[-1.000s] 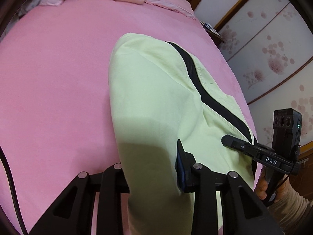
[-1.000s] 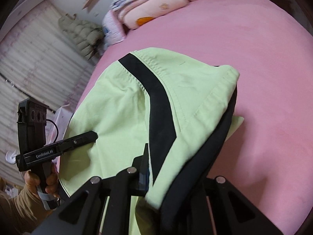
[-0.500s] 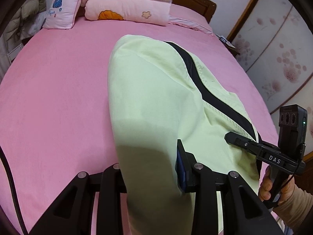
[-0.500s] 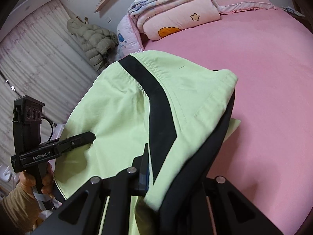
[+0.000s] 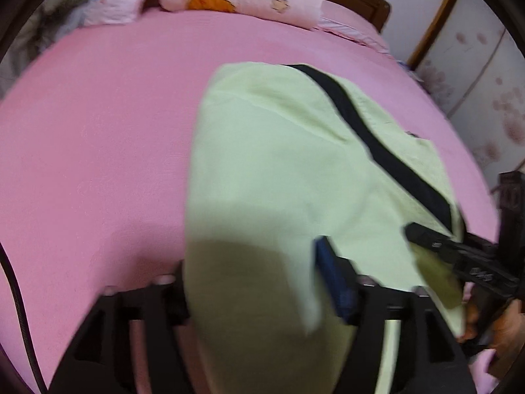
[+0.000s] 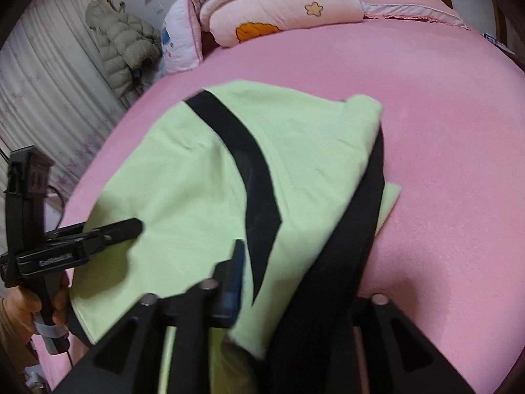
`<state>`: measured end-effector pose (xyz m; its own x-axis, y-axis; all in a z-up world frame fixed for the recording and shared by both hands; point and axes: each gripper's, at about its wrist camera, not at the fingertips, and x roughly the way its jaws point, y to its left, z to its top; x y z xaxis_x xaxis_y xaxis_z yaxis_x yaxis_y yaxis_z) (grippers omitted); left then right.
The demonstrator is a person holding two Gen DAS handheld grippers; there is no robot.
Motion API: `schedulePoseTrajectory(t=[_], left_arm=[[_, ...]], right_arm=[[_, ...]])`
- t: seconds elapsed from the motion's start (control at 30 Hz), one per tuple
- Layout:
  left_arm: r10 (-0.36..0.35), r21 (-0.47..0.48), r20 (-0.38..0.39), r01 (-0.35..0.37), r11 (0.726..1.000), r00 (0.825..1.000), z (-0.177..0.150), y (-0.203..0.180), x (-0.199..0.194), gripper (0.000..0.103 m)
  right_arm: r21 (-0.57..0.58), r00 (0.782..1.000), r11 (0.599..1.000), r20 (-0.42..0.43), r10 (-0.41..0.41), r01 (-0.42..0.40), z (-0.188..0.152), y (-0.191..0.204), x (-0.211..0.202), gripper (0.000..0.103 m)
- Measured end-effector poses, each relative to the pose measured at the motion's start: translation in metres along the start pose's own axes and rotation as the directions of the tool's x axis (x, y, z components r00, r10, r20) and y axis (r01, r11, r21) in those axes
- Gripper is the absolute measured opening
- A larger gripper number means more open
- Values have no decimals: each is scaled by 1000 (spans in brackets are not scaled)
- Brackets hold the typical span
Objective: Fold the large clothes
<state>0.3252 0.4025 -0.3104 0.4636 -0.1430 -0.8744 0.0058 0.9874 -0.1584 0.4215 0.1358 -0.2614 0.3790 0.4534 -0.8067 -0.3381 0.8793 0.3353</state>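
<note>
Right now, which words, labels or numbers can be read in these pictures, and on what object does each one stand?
None can be read.
White lettering on the left claw: too blurred.
White lettering on the right claw: too blurred.
The green garment shows no text.

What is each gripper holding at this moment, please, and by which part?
Both hold the light green garment by its near edge: the left gripper at one end, the right gripper at the black-trimmed end.

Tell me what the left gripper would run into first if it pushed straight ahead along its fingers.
The left gripper already has the green garment between its fingers; pushing on, it would probably meet more of that cloth draped forward, then the pink bed. Depth is unclear.
</note>
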Motion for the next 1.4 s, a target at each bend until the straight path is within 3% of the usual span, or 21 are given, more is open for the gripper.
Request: schedulePoseTrajectory(t=[0.03,0.07,0.2,0.33,0.47,0.6,0.63,0.8,1.07,1.23,1.4], left_arm=[[37,-3,6,-37,999,999,-4,2,-2,91],[62,-9,9,-62,998,998,-6,3,-6,95],[128,-54,-26,-130,990,991,-9,5,-22,95],[203,-52,-5,-203,978,979,-22,-10,-53,95],[163,-88,21,-160,983,986,-38,-32,-99,95],[110,-123,-5,-110,986,994,-55,-54,-151,95],[105,-123,-8,-105,987,994,-44,-62,-152,95],[101,-90,-22,-103,991,995,-56,-123,-201,95],[42,-82,0,-42,996,999,-94,-186,-322,95],[56,-51,13,-55,997,998,-118,-227,-377,97],[50,-42,-5,-51,998,999,-144,-265,-406,97]], right_arm=[[14,1000,1000,-14,-5,6,1,-1,0,40],[27,1000,1000,-26,-10,11,2,-2,-2,44],[32,997,998,-58,-56,58,1,5,-23,44],[43,992,993,-63,-107,110,-8,12,-56,44],[85,995,992,-31,-92,94,-22,20,-104,44],[120,998,991,12,-65,63,-34,37,-161,44],[124,998,990,16,-65,62,-36,42,-172,44],[141,996,986,-21,-90,92,-49,64,-233,44],[101,993,987,-6,-122,122,-77,97,-344,44],[74,989,987,8,-147,146,-100,105,-401,44],[64,988,986,9,-155,154,-127,97,-444,44]])
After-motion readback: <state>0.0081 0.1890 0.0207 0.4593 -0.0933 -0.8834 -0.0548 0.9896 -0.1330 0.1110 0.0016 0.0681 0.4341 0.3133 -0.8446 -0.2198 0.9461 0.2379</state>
